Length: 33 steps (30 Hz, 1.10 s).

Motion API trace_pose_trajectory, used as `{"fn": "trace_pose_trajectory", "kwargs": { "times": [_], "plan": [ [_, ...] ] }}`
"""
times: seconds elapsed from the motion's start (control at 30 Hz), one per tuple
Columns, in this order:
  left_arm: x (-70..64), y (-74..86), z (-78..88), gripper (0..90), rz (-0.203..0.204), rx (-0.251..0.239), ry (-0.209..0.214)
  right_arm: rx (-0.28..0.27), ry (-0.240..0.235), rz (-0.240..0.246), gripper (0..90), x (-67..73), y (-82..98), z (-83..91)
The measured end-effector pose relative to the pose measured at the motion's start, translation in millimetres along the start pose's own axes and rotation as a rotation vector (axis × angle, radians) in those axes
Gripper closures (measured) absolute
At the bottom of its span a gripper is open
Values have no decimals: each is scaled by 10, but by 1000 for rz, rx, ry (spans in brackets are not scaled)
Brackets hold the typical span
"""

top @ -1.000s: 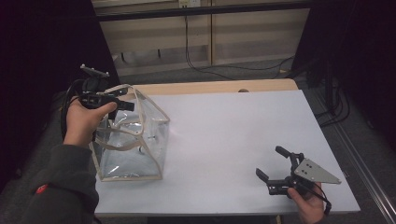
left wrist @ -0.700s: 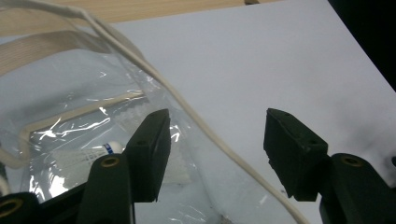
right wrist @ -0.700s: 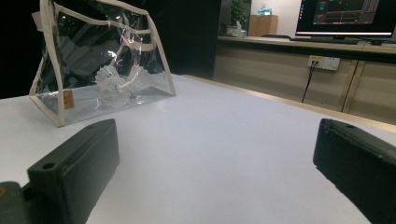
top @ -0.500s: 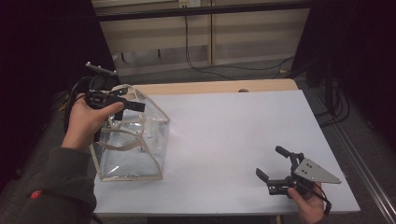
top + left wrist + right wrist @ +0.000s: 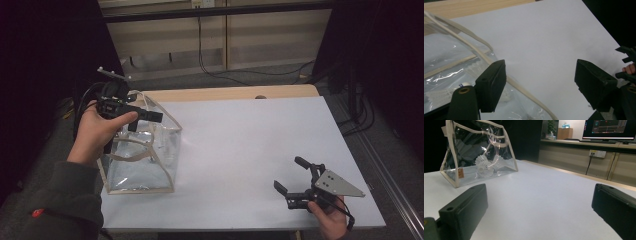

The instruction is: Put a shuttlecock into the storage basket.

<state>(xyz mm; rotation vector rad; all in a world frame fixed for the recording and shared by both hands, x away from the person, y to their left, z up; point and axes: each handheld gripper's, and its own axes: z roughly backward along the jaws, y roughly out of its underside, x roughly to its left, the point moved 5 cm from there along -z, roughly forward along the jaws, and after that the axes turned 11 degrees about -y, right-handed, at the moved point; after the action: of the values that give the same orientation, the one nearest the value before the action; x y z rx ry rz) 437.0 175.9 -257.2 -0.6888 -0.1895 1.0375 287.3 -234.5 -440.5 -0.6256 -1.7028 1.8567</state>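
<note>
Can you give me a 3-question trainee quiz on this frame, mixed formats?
1. True or false: the left gripper is clamped on the clear bag.
2. What lies inside the bag? A) shuttlecocks B) a bottle C) folded cloth
3. Fill in: the right gripper sits near the table's ____ corner on the person's side, jaws open with nothing between them.

Key
1. False. Its jaws have just been opening and stand apart in the left gripper view; the bag's cream trim runs past one jaw, not pinched.
2. A. White feathered shuttlecocks show through the plastic in the right gripper view.
3. Right.
</note>
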Motion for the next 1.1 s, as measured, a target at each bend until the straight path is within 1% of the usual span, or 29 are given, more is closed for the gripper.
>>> {"fn": "trace_pose_trajectory", "kwargs": {
  "times": [0.13, 0.23, 0.43, 0.5, 0.67, 0.9, 0.93, 1.1],
  "plan": [
    [-61, 3, 4, 243, -24, 6, 10, -1, 0, -1, 4, 1, -2, 1],
    [-106, 1, 9, 233, -32, 6, 20, 0, -1, 0, 4, 2, 1, -2],
    [-190, 13, 7, 220, -62, 19, 41, -1, 0, -1, 4, 0, 0, -1],
    [-220, 15, 3, 204, -69, 17, 43, 1, 0, -1, 4, 2, 2, -2],
    [-281, 19, 12, 200, -83, 20, 61, 0, -4, -1, 4, 7, 5, -8],
    [-355, 33, -8, 173, -85, 22, 78, 1, -3, 0, 4, 8, 5, -11],
    [-361, 38, -9, 169, -97, 28, 82, 2, -4, 1, 4, 8, 5, -11],
    [-431, 56, -35, 165, -108, 31, 100, 1, -4, 0, 4, 8, 6, -11]
  ]
}}
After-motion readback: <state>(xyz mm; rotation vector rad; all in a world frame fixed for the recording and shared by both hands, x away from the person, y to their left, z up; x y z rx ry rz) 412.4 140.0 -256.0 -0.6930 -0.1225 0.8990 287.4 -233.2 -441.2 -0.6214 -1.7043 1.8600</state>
